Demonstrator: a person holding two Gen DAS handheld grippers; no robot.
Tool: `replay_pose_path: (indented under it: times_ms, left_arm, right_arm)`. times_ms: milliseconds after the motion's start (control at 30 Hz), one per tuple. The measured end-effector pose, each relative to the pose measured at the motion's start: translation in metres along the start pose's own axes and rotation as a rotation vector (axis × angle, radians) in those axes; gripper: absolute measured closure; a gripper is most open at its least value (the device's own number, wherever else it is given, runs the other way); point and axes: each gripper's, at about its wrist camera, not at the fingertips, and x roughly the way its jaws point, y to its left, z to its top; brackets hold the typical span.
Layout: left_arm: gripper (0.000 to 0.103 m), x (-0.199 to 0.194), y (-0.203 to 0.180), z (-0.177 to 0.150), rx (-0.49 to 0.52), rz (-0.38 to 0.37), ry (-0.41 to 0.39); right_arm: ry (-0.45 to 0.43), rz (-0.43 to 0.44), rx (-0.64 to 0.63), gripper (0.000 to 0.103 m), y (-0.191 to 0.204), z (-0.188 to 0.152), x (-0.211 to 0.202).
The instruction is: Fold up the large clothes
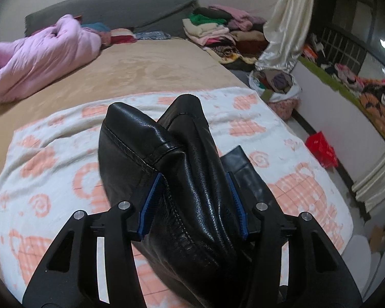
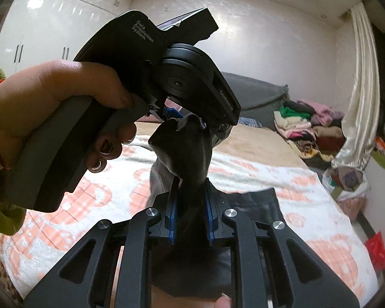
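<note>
Glossy grained black leather garment, matt fleecy peach-patterned blanket beneath

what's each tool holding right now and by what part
Both hold the black leather garment. The left tool clamps a bunched fold near a stitched hem edge; the right tool pinches a gathered ridge of it, lifted above the patterned blanket.

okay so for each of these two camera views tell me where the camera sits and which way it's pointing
Left wrist: sits on the left hand-held gripper, looking along its fingers across the bed toward the headboard; black leather garment clamped between the pads.
Right wrist: sits on the right hand-held gripper, facing the same way; the left hand and its gripper show ahead.
Shared: the garment, the patterned blanket, the pile of clothes, the curtain.
</note>
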Motion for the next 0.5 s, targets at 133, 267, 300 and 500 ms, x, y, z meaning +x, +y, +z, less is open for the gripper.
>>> replay_pose_path:
  times_ms: [133, 267, 300, 500]
  left_arm:
    - [0.060, 0.017, -0.029, 0.002, 0.047, 0.007, 0.019]
    - [0.057, 0.031, -0.049, 0.002, 0.076, 0.011, 0.033]
    - [0.056, 0.034, -0.051, 0.001, 0.082, 0.010, 0.037]
    - [0.054, 0.053, -0.068, 0.001, 0.088, -0.003, 0.074]
  right_arm:
    - [0.012, -0.016, 0.029, 0.087, -0.015, -0.012, -0.004]
    - [0.031, -0.026, 0.067, 0.087, -0.030, -0.022, -0.002]
    - [0.038, -0.029, 0.076, 0.087, -0.035, -0.026, -0.002]
    - [0.091, 0.002, 0.159, 0.087, -0.050, -0.038, 0.001]
